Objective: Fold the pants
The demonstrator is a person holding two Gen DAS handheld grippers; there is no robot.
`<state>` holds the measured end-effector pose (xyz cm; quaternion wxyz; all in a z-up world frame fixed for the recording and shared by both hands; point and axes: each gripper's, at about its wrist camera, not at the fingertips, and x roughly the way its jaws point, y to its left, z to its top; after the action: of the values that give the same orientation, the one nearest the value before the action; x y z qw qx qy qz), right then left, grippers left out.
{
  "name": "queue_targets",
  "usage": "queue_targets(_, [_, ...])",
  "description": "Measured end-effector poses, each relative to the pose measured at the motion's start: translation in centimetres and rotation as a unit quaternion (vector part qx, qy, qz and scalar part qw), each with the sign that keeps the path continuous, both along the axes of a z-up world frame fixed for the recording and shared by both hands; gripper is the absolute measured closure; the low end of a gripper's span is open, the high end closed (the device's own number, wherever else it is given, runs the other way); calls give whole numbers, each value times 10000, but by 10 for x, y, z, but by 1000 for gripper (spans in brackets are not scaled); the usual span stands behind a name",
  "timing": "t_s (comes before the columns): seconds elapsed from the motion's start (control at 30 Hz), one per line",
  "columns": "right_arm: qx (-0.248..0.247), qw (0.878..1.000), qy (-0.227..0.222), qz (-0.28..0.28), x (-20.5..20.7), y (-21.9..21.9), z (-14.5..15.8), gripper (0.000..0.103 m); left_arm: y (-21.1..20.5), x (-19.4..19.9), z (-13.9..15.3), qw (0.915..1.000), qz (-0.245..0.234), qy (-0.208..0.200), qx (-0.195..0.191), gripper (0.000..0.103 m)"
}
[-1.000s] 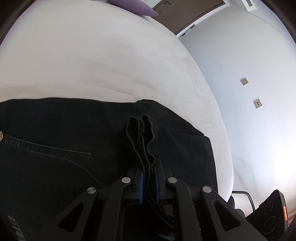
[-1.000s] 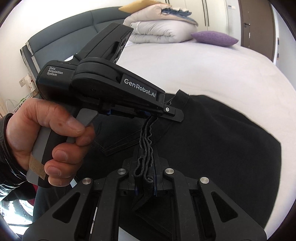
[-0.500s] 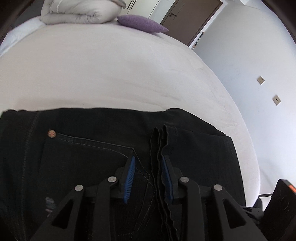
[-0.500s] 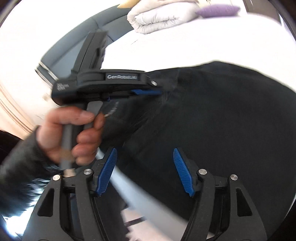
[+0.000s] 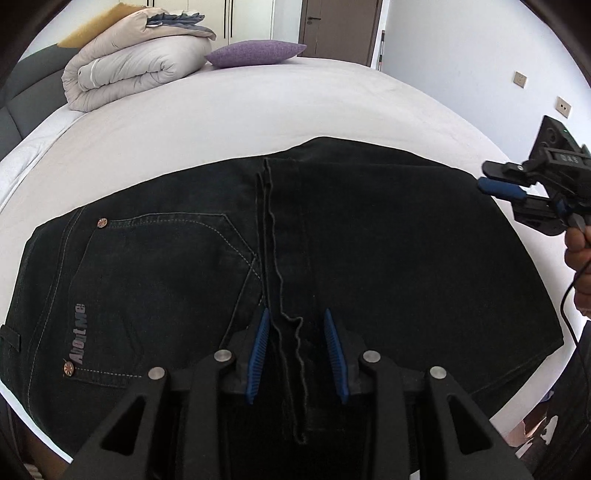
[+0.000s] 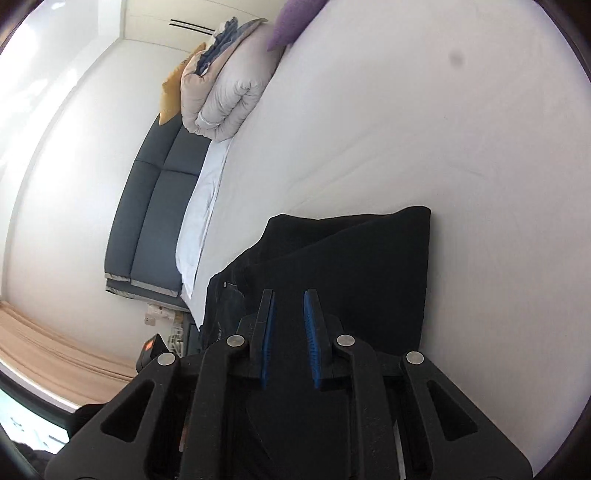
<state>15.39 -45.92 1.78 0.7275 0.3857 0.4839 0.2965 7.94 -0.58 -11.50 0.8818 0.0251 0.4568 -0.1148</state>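
Black jeans [image 5: 369,258] lie folded flat on the white bed [image 5: 258,110], back pocket with a grey logo at the left, hem edges stacked down the middle. My left gripper [image 5: 297,325] is open just above the jeans, its blue pads either side of the hem edges, holding nothing. My right gripper [image 5: 498,188] shows in the left wrist view at the right, off the jeans' right edge. In the right wrist view the right gripper [image 6: 290,306] is open and empty, above the jeans [image 6: 351,266].
A rolled quilt [image 5: 136,70] and a purple pillow [image 5: 258,53] lie at the far end of the bed. A grey headboard [image 6: 159,206] is at the bed's left side. A door [image 5: 340,26] and white wall with sockets stand beyond.
Both grippers have opened and let go of the jeans' hem edges. The jeans now lie flat. The left gripper pulled back; the right gripper moved away to the right and turned.
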Motion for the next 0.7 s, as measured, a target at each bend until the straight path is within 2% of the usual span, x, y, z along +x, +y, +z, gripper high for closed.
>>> queue_targets(0.07, [-210, 9995, 168, -146, 12, 1, -16, 88, -6, 0, -2, 9999, 0, -62, 143, 69])
queue_targets(0.13, [-107, 9990, 411, -132, 10, -4, -36, 90, -10, 0, -2, 9997, 17, -106, 210, 69])
queue_targets(0.27, [35, 9994, 334, -33, -13, 8, -63, 91, -11, -1, 0, 9998, 30, -128, 159, 69])
queue_targets(0.5, [17, 9962, 496, 717, -96, 39, -59, 91, -12, -11, 1, 9998, 55, -151, 139, 69])
queue_targets(0.57, [-24, 9959, 511, 742, -117, 39, -58, 91, -11, -12, 0, 9998, 79, -172, 105, 69])
queue_targets(0.63, [24, 9966, 541, 615, -127, 32, -62, 96, -10, -10, 0, 9998, 110, -182, 58, 69])
queue_targets(0.67, [-62, 9966, 591, 567, -129, 29, -68, 103, -9, -10, 0, 9998, 123, -178, 21, 69])
queue_targets(0.7, [-147, 9965, 593, 569, -129, 30, -71, 103, -7, -10, 0, 9998, 137, -168, -42, 70])
